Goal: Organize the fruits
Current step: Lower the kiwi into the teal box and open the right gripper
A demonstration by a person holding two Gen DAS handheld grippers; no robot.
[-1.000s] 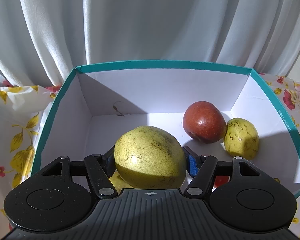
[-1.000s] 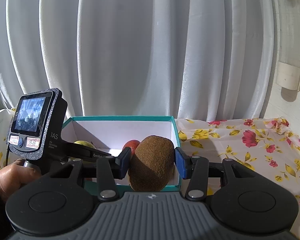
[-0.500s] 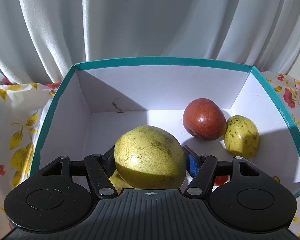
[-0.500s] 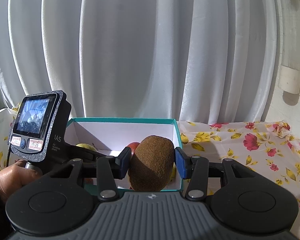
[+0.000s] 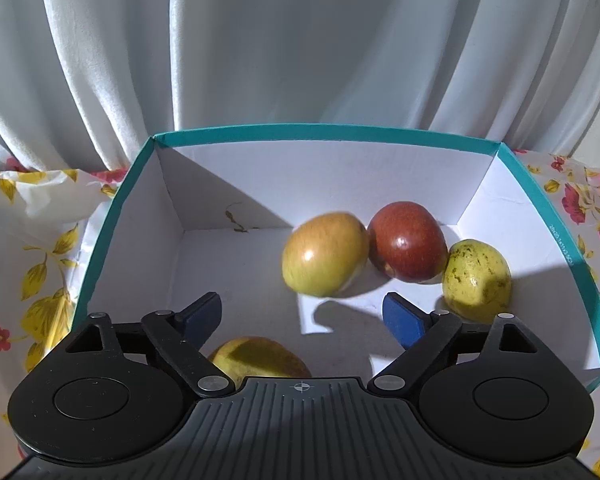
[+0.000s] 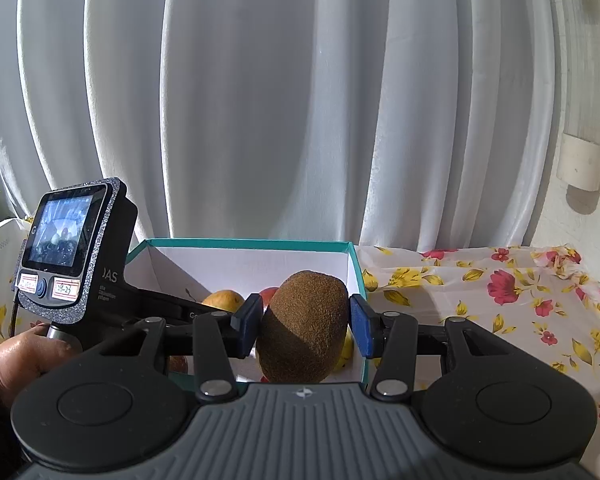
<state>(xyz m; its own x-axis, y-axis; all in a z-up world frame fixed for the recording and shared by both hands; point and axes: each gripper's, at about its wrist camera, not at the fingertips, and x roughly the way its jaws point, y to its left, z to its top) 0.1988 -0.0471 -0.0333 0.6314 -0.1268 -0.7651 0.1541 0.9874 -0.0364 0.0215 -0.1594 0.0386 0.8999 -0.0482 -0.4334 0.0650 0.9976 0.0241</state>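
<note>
A white box with a teal rim holds several fruits. A yellow-green fruit lies on the box floor against a red apple. A speckled yellow fruit sits at the right wall. Another yellow fruit lies under my left gripper, which is open and empty above the box floor. My right gripper is shut on a brown kiwi and holds it in front of the box, above its near right part.
The box stands on a floral tablecloth. White curtains hang close behind. The left hand-held unit with its screen reaches over the box's left side in the right wrist view. A white holder hangs on the right wall.
My left gripper opened and let go of the yellow-green fruit, which now lies on the box floor beside the red apple. The right gripper still holds the kiwi and edged towards the box.
</note>
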